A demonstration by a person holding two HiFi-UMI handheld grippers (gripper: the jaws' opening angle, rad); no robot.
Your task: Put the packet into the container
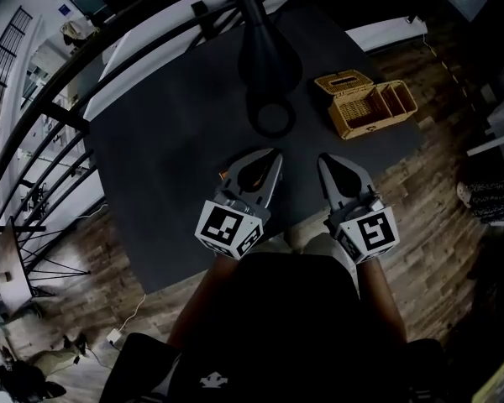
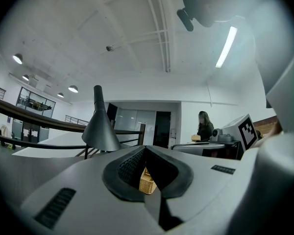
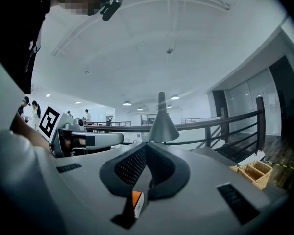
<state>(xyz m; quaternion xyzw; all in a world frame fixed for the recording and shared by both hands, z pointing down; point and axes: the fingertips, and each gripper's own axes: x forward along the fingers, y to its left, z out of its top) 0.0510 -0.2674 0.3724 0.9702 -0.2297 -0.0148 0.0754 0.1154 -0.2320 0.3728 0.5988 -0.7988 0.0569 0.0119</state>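
Note:
The container, an open wicker basket (image 1: 365,103) with its lid flipped back, stands at the far right of the dark table (image 1: 168,141). It also shows in the right gripper view as the basket (image 3: 255,173), and the same basket (image 2: 147,181) peeks through the gap in the left gripper view. Both grippers hover level over the table's near edge. My left gripper (image 1: 273,154) has its tips together and holds nothing. On my right gripper (image 1: 326,158) the tips meet too. A small orange and white packet (image 3: 137,203) shows low in the gap behind its pads. Whether it is touched I cannot tell.
A black cone-shaped lamp (image 1: 269,65) with a ring base stands mid-table, just beyond the grippers. A curved railing (image 1: 59,116) runs along the left. Wooden floor lies to the right. People stand far off in the room.

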